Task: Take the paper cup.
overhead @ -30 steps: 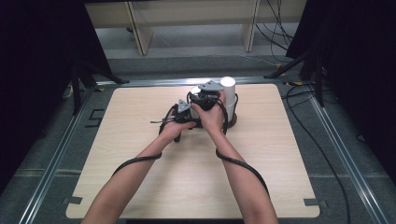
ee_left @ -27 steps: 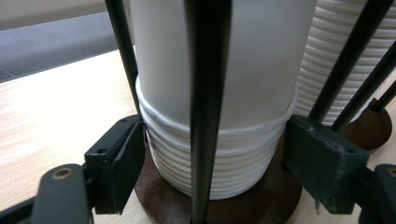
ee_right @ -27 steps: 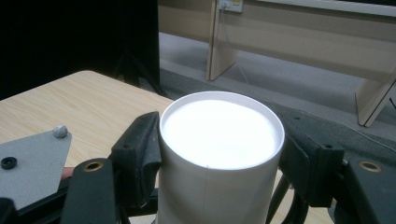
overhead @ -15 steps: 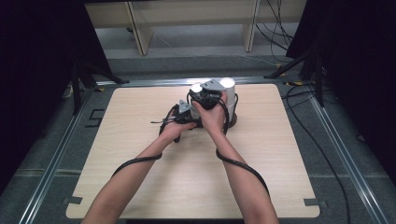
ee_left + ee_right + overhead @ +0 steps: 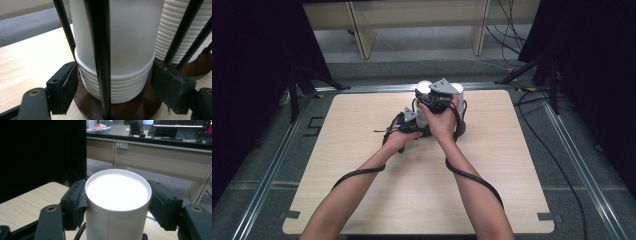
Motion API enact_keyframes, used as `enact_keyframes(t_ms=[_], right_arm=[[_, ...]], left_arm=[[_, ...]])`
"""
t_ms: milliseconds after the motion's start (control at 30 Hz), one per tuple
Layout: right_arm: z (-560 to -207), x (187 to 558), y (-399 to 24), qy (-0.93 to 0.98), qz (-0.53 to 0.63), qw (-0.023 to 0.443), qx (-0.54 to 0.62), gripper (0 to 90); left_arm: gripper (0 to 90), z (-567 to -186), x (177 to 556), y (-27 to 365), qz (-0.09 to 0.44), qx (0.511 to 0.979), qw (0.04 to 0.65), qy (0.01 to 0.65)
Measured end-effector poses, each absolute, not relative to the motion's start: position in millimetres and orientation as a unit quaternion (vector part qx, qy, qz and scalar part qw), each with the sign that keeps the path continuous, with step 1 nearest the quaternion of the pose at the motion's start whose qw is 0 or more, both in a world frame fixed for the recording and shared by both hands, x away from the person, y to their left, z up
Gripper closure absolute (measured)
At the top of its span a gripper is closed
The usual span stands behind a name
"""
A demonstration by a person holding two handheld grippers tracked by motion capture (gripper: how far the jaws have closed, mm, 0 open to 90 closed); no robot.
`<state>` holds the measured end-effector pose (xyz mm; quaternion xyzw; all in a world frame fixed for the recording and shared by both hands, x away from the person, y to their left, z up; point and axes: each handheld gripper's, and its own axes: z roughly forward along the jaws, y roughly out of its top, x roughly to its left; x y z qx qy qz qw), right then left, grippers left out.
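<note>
Forearms reach in over the near table (image 5: 377,200), cables (image 5: 472,180) trailing behind them. Left gripper (image 5: 409,122) sits low, pads pinched on the bottom rims of a white cup stack (image 5: 125,82) that stands upside down on a round wood base (image 5: 140,110), mid-table toward the far edge. Black rods (image 5: 100,50) rise round it like a cage. Right gripper (image 5: 439,97) is higher up, clamped on both sides of the top cup (image 5: 117,195) near its closed end. Looks like the job is pulling one cup off while the left pins the rest, approx. halfway: both grips are on, but whether the cup has come free of the one below I can't tell. Left to do: lift it clear of the rods, set it down somewhere. In the way: the rods hug the cups, so it has to go straight up, and a 2nd stack (image 5: 180,30) stands just beside on its own base. Further off: wood shelving (image 5: 412,15), dark curtains (image 5: 257,75) on each side.
</note>
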<state>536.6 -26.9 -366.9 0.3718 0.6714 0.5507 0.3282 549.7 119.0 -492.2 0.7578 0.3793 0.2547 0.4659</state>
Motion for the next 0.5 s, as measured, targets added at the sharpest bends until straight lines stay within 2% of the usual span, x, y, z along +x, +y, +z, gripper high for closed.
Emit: enact_keyframes(t_ms=[133,200,233,400,500], right_arm=[[-362.4,532.9,-27.7,0.667,0.558,0.312,0.382,35.1],[-361.8,534.4,-29.2,0.667,0.556,0.33,0.369,35.1],[-360.9,532.5,-27.6,0.665,0.56,0.316,0.379,35.1],[-355.4,531.9,-28.9,0.661,0.565,0.325,0.371,35.2],[-350.0,530.8,-28.3,0.658,0.572,0.313,0.377,35.2]], left_arm=[[23.9,-492.2,547.8,118.5,0.256,0.757,0.466,0.38],[24.0,-492.1,547.8,118.8,0.256,0.757,0.465,0.38],[24.1,-491.9,548.1,119.7,0.257,0.761,0.46,0.378],[24.0,-492.2,549.7,120.3,0.257,0.765,0.457,0.375],[22.5,-492.3,549.1,119.9,0.257,0.762,0.459,0.377]])
